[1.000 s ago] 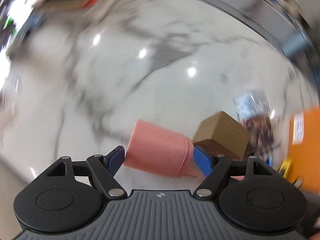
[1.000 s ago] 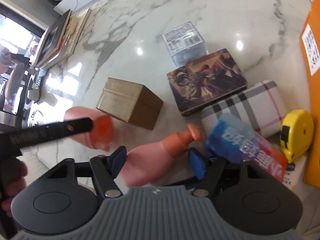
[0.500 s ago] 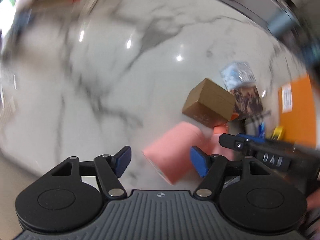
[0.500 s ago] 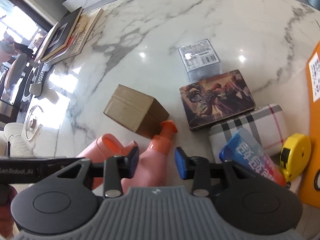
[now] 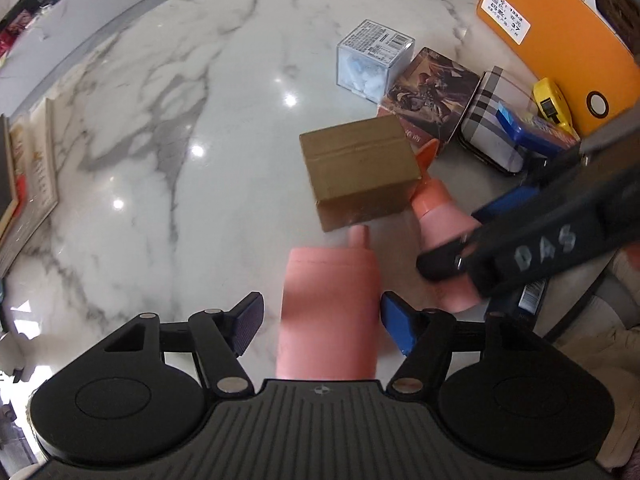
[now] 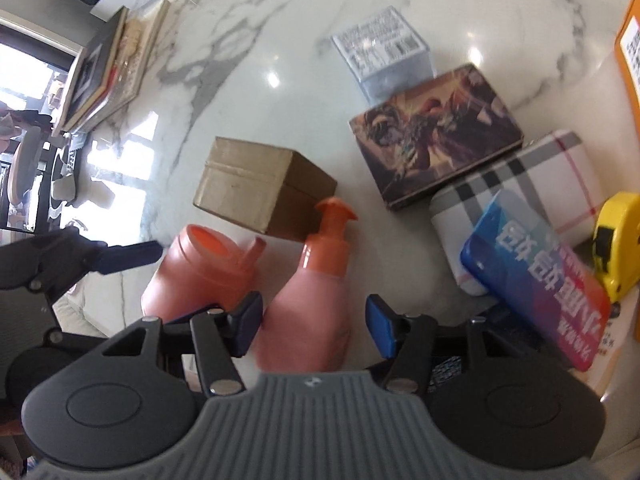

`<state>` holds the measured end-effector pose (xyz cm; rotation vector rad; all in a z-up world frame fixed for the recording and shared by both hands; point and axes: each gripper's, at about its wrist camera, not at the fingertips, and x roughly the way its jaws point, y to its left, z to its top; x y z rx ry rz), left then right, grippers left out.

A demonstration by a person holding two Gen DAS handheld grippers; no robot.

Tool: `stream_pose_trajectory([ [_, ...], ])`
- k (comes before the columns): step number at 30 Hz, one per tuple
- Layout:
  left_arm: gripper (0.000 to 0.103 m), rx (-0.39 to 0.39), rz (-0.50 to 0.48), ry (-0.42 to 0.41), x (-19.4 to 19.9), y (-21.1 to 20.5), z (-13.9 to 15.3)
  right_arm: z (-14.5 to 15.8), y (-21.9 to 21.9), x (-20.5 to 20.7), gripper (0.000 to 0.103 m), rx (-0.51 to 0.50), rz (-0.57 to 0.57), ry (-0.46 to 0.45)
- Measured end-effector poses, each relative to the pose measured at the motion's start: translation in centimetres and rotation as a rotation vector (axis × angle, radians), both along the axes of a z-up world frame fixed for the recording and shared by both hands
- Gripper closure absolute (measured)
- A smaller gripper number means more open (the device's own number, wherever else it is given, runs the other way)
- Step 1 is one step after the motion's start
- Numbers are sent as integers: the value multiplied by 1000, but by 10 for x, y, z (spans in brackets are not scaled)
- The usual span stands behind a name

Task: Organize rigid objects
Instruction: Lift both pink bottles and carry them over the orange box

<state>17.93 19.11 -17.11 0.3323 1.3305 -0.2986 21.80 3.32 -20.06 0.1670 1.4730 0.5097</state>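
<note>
A pink jar with a small spout (image 5: 330, 312) lies on the marble table between the fingers of my left gripper (image 5: 322, 322), which is open around it without clamping. The jar also shows in the right wrist view (image 6: 200, 272). A pink pump bottle with an orange cap (image 6: 310, 308) lies between the fingers of my right gripper (image 6: 314, 326), which is open; it also shows in the left wrist view (image 5: 440, 224). A brown cardboard box (image 5: 358, 170) sits just beyond both, also in the right wrist view (image 6: 262, 188).
A clear cube box (image 5: 374, 60), a picture-printed tin (image 5: 432, 94), a plaid box (image 6: 532, 184), a blue pack (image 6: 536, 280), a yellow tape measure (image 6: 618, 240) and an orange box (image 5: 560, 36) crowd the right. Framed pictures (image 6: 104, 68) lie at the far left.
My left gripper swung round so the pink jar now lies lengthwise between its open fingers. My right gripper opened wider around the pump bottle, which now lies beside the jar.
</note>
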Motion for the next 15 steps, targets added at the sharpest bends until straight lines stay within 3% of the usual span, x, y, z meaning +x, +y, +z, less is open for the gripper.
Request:
stream_pose_trajectory([
  [2,29,-14,0,24,3,-1,-5,-4,2,-1,44,8,-1,15],
  [3,37,-27,11,40,4,-1,-8,-5,2,-1,44,16,1,17],
  [5,41,-38,36,50,2,-1,-12,-4,5,-3,50,8,9,6],
  [10,41,-39,165,42,-7,4,-7,1,-11,-7,51,10,-13,-7],
  [15,41,-110,346,-48,-20,7,23,30,-31,-16,51,37,-2,-120],
])
